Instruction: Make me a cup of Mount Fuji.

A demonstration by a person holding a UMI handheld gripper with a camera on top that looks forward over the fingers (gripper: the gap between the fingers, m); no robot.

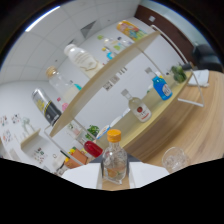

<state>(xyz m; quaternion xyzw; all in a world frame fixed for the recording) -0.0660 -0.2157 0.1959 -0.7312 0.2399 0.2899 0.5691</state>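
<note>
Seven bottles [114,157] are counted, one glass [174,159] at four o'clock, and two shelves [107,75] stacked above.

wooden shelf [107,75] crossing the scene as landmark. above it: a white bottle [81,57] and a dark bottle [46,106]. below it, on the wooden worktop [200,125]: a blue bottle [161,86], a red-labelled clear bottle [138,108] and a green plant [178,73].
</note>
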